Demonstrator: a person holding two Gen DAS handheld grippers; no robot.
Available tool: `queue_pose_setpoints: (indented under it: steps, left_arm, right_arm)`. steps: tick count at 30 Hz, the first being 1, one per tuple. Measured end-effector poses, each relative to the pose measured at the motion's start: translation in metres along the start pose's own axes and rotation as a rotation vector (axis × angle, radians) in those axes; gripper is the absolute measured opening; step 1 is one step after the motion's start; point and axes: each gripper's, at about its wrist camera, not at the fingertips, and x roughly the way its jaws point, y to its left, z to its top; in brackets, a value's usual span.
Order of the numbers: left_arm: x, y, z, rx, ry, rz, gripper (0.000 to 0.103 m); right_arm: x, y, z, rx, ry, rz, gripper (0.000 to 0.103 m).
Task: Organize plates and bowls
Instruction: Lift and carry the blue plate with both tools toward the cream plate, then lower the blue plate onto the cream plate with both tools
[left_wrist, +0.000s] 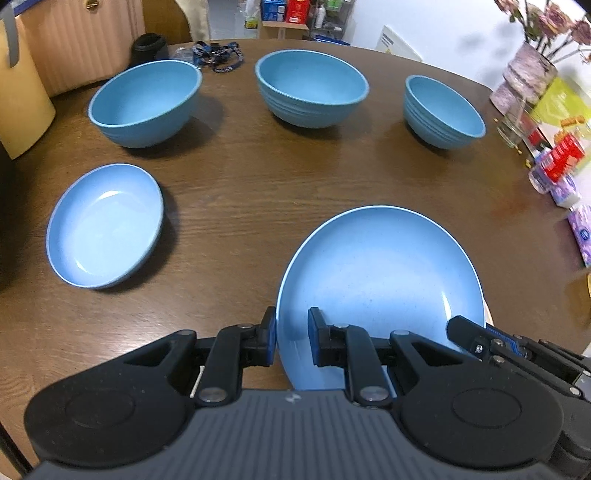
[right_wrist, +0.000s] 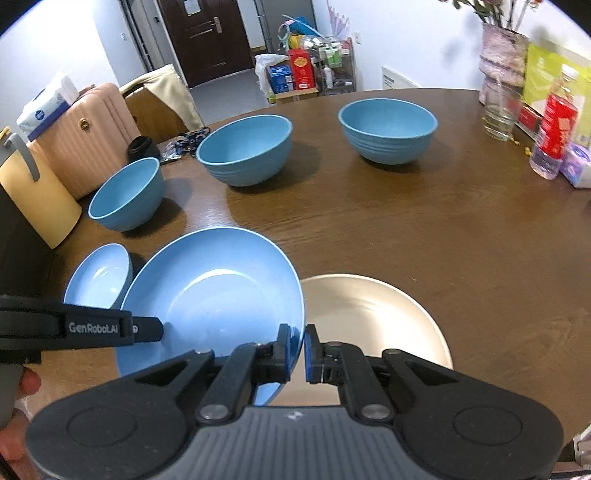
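Observation:
A large blue plate (left_wrist: 380, 280) (right_wrist: 210, 299) is held between both grippers above the brown table (left_wrist: 258, 184). My left gripper (left_wrist: 291, 339) straddles its left rim, jaws close around it. My right gripper (right_wrist: 296, 350) is shut on its right rim; it shows in the left wrist view (left_wrist: 476, 338), and the left gripper shows in the right wrist view (right_wrist: 147, 328). A beige plate (right_wrist: 373, 317) lies under and right of the blue plate. A shallow blue dish (left_wrist: 105, 225) (right_wrist: 99, 277) lies to the left. Three blue bowls (left_wrist: 146, 101) (left_wrist: 312, 86) (left_wrist: 443, 110) stand in a row behind.
A vase (left_wrist: 524, 74) (right_wrist: 502, 55), a glass (right_wrist: 498, 114), a red-labelled bottle (right_wrist: 554, 125) and tissue packs (left_wrist: 561, 184) crowd the right edge. A lanyard (left_wrist: 218, 55) and a black cup (left_wrist: 147, 46) lie at the back. A pink suitcase (right_wrist: 85, 136) stands beside the table.

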Motion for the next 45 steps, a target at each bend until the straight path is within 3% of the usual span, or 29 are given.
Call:
queue_pose_setpoints:
  steps: [26,45]
  left_arm:
    - [0.027,-0.061,-0.014,0.164,0.049,-0.006,0.018]
    - [0.059,-0.077,-0.020,0.229,0.100,0.013,0.018]
  right_arm:
    - [0.004,-0.059,-0.028,0.122,0.024,-0.057,0.007]
    - [0.025,-0.070,-0.041,0.139,0.084,-0.094,0.007]
